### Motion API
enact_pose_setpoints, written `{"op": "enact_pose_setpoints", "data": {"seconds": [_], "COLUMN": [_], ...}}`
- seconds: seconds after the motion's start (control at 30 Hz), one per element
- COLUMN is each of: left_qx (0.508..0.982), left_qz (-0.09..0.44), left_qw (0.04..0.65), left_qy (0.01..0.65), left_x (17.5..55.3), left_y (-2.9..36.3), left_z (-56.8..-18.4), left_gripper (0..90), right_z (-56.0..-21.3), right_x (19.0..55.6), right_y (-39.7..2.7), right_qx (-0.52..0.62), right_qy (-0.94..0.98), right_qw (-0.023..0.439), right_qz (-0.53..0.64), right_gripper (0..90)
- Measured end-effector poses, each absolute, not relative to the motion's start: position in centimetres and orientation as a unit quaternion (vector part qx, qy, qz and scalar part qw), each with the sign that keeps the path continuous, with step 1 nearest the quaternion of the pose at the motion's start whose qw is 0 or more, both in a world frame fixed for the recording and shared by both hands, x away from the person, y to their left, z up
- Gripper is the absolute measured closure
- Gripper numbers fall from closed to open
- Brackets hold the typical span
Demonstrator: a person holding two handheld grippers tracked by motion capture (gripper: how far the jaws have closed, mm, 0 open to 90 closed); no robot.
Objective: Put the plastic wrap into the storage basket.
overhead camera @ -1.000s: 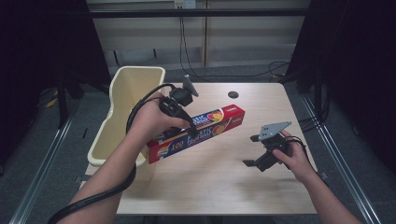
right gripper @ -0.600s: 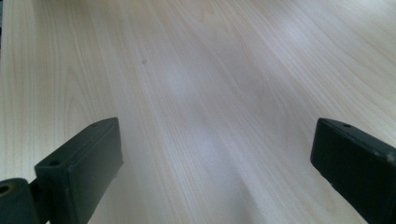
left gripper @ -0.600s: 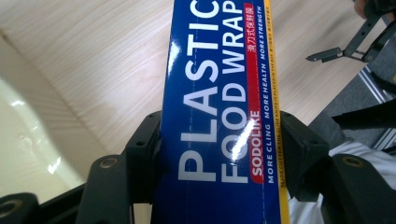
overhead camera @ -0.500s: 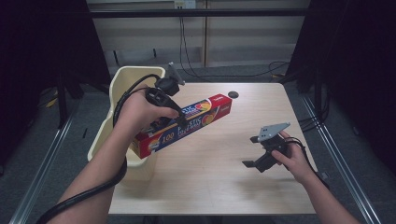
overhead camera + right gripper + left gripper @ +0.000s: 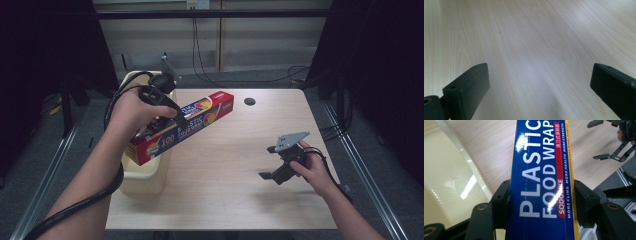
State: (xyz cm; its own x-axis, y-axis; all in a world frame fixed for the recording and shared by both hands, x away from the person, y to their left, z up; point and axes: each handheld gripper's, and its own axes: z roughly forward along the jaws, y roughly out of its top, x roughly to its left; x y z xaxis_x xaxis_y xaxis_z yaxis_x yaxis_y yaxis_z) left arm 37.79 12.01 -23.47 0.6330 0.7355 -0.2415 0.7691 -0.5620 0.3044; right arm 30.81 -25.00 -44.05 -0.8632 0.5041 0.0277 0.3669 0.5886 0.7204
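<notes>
Wood table [image 5: 235, 165]; left hand-held gripper [image 5: 172, 117] clamps food-wrap box [image 5: 200, 120] over bin [image 5: 142, 177].

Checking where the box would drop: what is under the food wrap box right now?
Under the food wrap box, held by the left gripper, are the bin rim and the table. The bin's inside is mostly covered.

Left gripper [image 5: 172, 117] raised, fingers [image 5: 500, 202] seemingly clamped; right gripper [image 5: 272, 167] low, its fingers [image 5: 466, 85] spread wide
</notes>
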Motion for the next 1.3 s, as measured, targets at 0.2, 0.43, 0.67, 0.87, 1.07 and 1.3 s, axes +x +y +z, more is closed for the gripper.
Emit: {"op": "enact_pose_setpoints", "data": {"seconds": [0.2,0.43,0.67,0.87,1.07,1.3], "left_qx": [0.873,0.870,0.859,0.848,0.842,0.832], "left_qz": [-0.038,-0.031,-0.023,-0.015,-0.010,-0.005], "left_qw": [0.199,0.197,0.199,0.202,0.202,0.201], "left_qy": [0.444,0.451,0.472,0.490,0.501,0.517], "left_x": [37.6,37.5,37.4,37.3,37.2,37.0], "left_y": [12.7,13.5,14.7,15.9,16.6,17.4], "left_z": [-22.6,-21.5,-20.6,-20.0,-19.5,-18.8], "left_gripper": [41.0,41.0,41.0,41.1,41.1,41.1], "right_z": [-44.1,-44.1,-43.9,-43.9,-43.9,-44.0], "right_x": [30.8,30.7,30.7,30.6,30.7,30.6], "right_y": [-25.1,-25.3,-25.5,-25.5,-25.4,-25.3], "right_qx": [0.243,0.244,0.246,0.246,0.245,0.246], "right_qy": [0.888,0.887,0.885,0.885,0.885,0.886], "right_qw": [0.091,0.089,0.090,0.091,0.093,0.087], "right_qz": [0.380,0.381,0.385,0.386,0.385,0.384], "right_gripper": [2.1,2.0,2.0,2.0,2.0,2.0]}}
